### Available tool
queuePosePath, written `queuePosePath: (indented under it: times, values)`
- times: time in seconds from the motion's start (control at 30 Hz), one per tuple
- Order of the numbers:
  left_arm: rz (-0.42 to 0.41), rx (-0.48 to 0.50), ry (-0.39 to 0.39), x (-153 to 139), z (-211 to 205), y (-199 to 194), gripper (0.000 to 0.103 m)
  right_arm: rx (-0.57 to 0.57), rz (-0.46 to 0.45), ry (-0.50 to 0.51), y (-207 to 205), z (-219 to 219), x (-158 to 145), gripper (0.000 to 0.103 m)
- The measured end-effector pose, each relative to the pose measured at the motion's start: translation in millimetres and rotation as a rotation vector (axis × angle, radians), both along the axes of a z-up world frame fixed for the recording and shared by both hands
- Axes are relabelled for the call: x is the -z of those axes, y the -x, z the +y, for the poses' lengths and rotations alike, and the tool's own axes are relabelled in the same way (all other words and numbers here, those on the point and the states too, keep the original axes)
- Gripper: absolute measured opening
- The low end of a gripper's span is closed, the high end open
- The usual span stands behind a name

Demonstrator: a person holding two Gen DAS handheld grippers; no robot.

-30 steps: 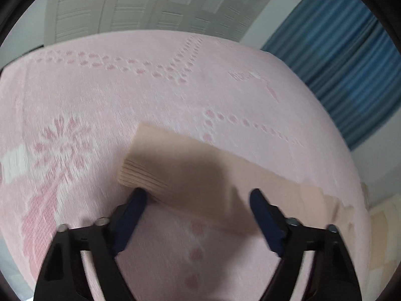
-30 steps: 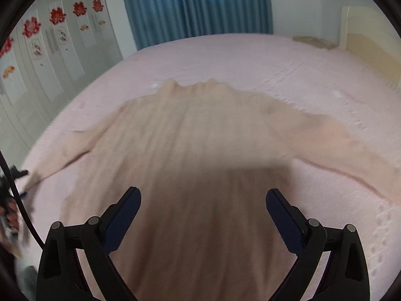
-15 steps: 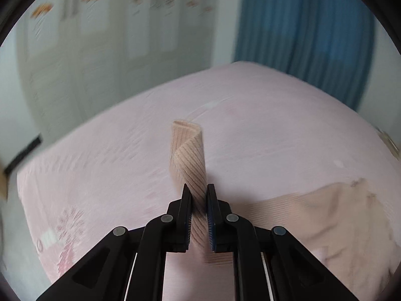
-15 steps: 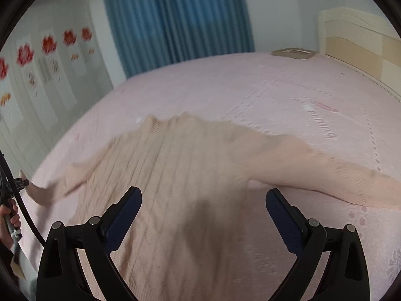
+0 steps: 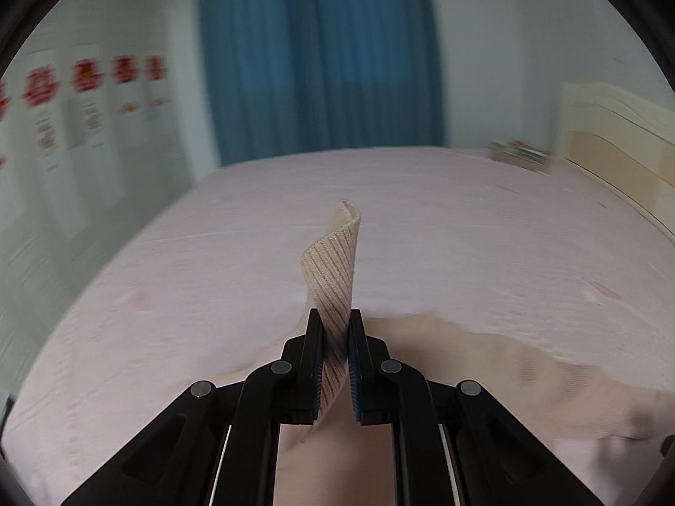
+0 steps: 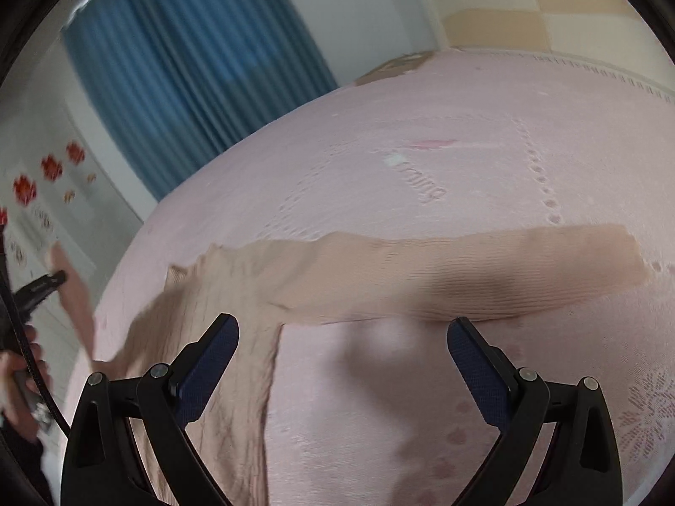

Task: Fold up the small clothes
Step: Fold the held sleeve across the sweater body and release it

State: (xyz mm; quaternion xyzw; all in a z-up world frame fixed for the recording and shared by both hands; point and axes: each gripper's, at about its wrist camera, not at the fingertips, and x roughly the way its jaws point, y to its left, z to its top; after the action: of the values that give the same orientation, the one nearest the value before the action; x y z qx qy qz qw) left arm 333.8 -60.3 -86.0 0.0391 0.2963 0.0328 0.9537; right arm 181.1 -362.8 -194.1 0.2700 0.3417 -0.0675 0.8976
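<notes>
A beige ribbed sweater (image 6: 236, 316) lies on a pink bedspread (image 6: 422, 135). My left gripper (image 5: 334, 329) is shut on the cuff of one sleeve (image 5: 333, 265), which stands up between the jaws above the bed; the sweater's body (image 5: 527, 371) trails to the right. In the right wrist view the left gripper (image 6: 40, 291) shows at the far left with that sleeve lifted. My right gripper (image 6: 341, 337) is open and empty, above the bedspread just below the other sleeve (image 6: 485, 270), which lies flat stretching to the right.
Blue curtains (image 5: 320, 59) hang behind the bed. A cream headboard (image 6: 548, 4) stands at the right end. A white wardrobe with red flower stickers (image 5: 84, 80) lines the left wall. A small dark item (image 5: 519, 154) lies by the headboard.
My left gripper closed on the sleeve cuff and lifted it off the bed, swinging right. My right gripper turned from over the sweater's body toward the other sleeve, staying open.
</notes>
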Motion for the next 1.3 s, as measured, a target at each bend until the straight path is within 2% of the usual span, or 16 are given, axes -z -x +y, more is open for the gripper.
queuePosePath:
  times: [0.13,0.27,0.3,0.37,0.47,0.53,0.57,0.6,0.73,0.87,0.97,1.0,1.07,1.13,1.17,1.3]
  values:
    - [0.095,0.132,0.016,50,-78,-19,0.011,0.059,0.005,-0.046,2,-23,7,0.099]
    - [0.233,0.228,0.064,96,-124,-22,0.015,0.083,-0.015,-0.083,7,-38,8,0.099]
    - [0.266,0.242,0.078,103,-130,-16,0.023,0.081,-0.016,-0.090,6,-38,8,0.099]
    - [0.317,0.257,0.104,112,-129,-13,0.031,0.067,-0.014,-0.092,0,-35,8,0.099]
    - [0.298,0.223,0.102,109,-117,-5,0.046,0.036,-0.012,-0.075,-7,-24,6,0.099]
    - [0.272,0.190,0.139,98,-89,5,0.062,0.015,-0.010,-0.053,-11,-16,5,0.099]
    - [0.261,0.173,0.161,94,-73,9,0.075,0.004,-0.009,-0.039,-13,-10,4,0.099]
    - [0.246,0.156,0.176,92,-58,15,0.078,-0.004,-0.009,-0.027,-12,-7,5,0.099]
    - [0.222,0.060,0.225,85,17,43,0.079,-0.046,0.007,0.008,-21,16,4,0.099]
    - [0.223,-0.059,0.283,103,102,70,0.079,-0.097,0.025,0.058,-27,43,4,0.099]
    - [0.253,-0.168,0.296,119,157,75,0.077,-0.149,0.048,0.109,-34,68,7,0.099]
    - [0.265,-0.197,0.328,127,175,74,0.077,-0.166,0.055,0.119,-36,76,9,0.099]
    - [0.281,-0.194,0.416,138,198,68,0.076,-0.211,0.072,0.139,-42,92,12,0.096]
    - [0.293,-0.140,0.497,147,213,58,0.076,-0.243,0.086,0.166,-49,107,15,0.092]
    - [0.297,-0.126,0.512,150,215,52,0.075,-0.252,0.090,0.175,-51,112,17,0.090]
    - [0.326,-0.132,0.480,162,202,23,0.058,-0.285,0.115,0.225,-59,132,26,0.080]
